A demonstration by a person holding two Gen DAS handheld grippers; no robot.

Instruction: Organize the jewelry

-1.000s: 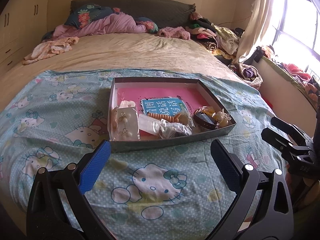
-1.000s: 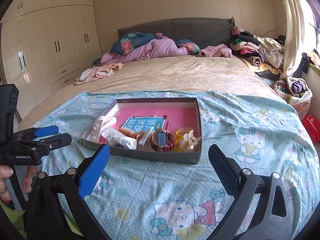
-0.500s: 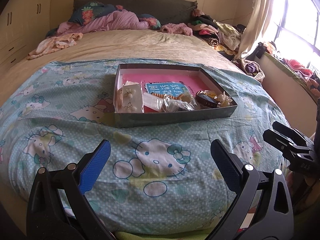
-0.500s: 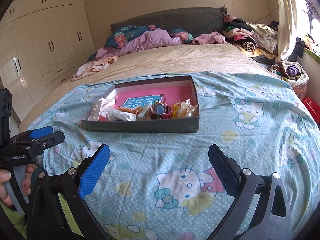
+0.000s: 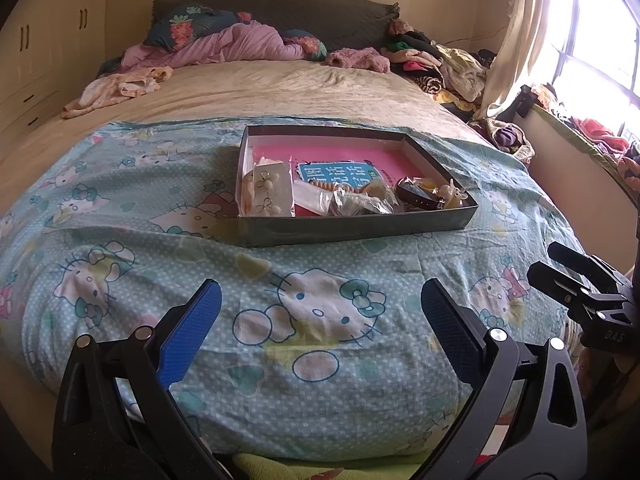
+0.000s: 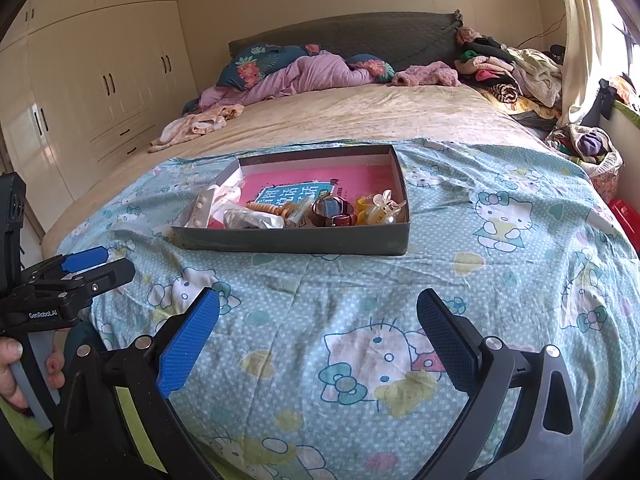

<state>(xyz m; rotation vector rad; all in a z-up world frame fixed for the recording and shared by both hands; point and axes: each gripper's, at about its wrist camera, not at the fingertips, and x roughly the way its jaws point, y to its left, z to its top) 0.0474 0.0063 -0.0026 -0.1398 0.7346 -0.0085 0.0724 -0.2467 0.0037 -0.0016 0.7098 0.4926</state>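
Box near wall hides jewelry bases — unreadable.

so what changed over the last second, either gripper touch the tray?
No contact. Both grippers backed away from the shallow grey cardboard tray toward the foot of the bed, so it looks farther off in both views. Left gripper and right gripper stayed open and empty. Tray contents and the blue cartoon-cat bedsheet are unchanged.

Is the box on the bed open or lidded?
Open. The box has no lid on it; the watch, earring card and book inside show in both views.
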